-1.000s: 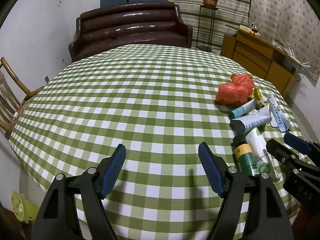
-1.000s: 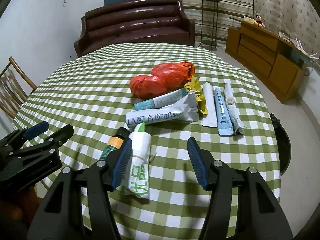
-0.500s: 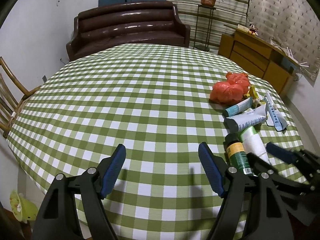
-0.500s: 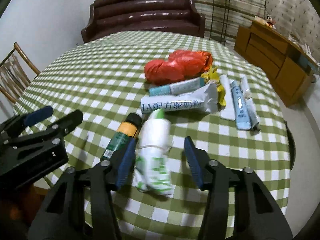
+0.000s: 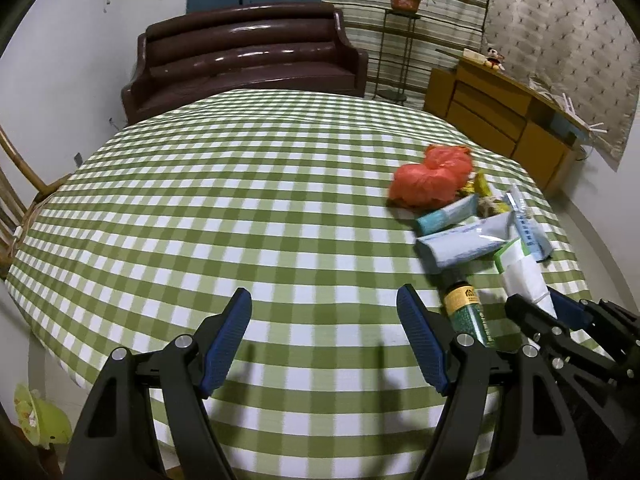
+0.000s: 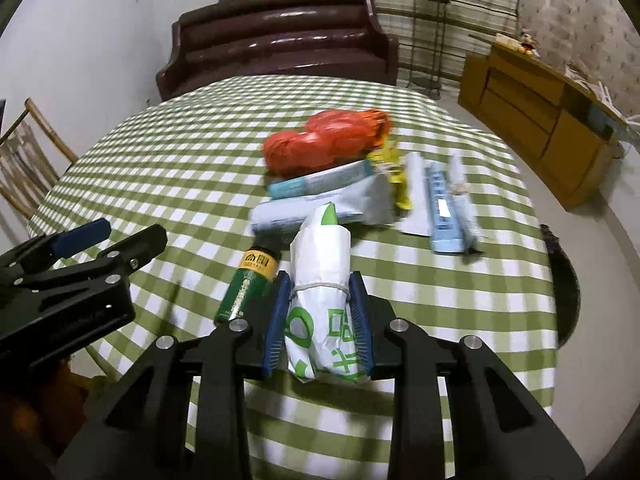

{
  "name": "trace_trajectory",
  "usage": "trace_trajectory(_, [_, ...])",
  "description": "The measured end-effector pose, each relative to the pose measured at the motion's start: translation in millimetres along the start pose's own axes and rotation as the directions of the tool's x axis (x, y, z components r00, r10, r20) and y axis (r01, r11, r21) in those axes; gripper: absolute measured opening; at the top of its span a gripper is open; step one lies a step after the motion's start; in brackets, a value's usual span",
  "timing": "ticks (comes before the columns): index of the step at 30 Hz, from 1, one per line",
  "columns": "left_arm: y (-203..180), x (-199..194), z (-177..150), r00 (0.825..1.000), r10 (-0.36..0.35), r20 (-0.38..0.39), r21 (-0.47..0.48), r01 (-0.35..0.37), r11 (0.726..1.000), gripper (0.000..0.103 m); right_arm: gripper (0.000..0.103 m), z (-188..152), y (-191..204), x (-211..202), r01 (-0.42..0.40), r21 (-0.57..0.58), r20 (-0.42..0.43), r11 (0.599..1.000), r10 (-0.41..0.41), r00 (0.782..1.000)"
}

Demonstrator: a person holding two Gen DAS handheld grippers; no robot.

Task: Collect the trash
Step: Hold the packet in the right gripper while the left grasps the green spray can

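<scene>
The right gripper point(image 6: 318, 316) is closing on the soft, light paper roll point(image 6: 320, 280) near its string, while the left gripper point(image 5: 324, 336) stays open, holding nothing.

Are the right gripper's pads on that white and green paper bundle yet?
Touching. In the right wrist view the right gripper is closing, and both blue pads sit flush against the sides of the white and green paper bundle, with no gap visible.

Brown sofa point(image 5: 244, 56) behind checked table point(image 5: 224, 208); wooden dresser point(image 5: 504, 116) right; white walls.
</scene>
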State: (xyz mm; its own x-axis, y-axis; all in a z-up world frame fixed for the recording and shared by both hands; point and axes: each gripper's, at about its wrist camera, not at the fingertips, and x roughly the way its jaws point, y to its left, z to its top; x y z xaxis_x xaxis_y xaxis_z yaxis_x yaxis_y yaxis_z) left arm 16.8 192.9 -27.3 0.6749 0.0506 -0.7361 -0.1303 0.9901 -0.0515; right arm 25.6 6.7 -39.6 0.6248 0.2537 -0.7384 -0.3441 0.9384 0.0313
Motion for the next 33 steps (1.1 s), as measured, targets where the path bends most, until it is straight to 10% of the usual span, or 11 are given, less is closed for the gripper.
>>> trace_trajectory(24, [-115, 17, -8, 0.992, -0.105, -0.067, 0.116, 0.112, 0.987, 0.073, 0.03, -27, -116, -33, 0.099, 0.138, 0.036, 0.986, -0.105, 0.994])
trace_trajectory(33, [-125, 24, -16, 0.992, -0.092, -0.084, 0.156, 0.104, 0.982, 0.035, 0.03, -27, -128, -32, 0.088, 0.158, 0.035, 0.983, -0.095, 0.995])
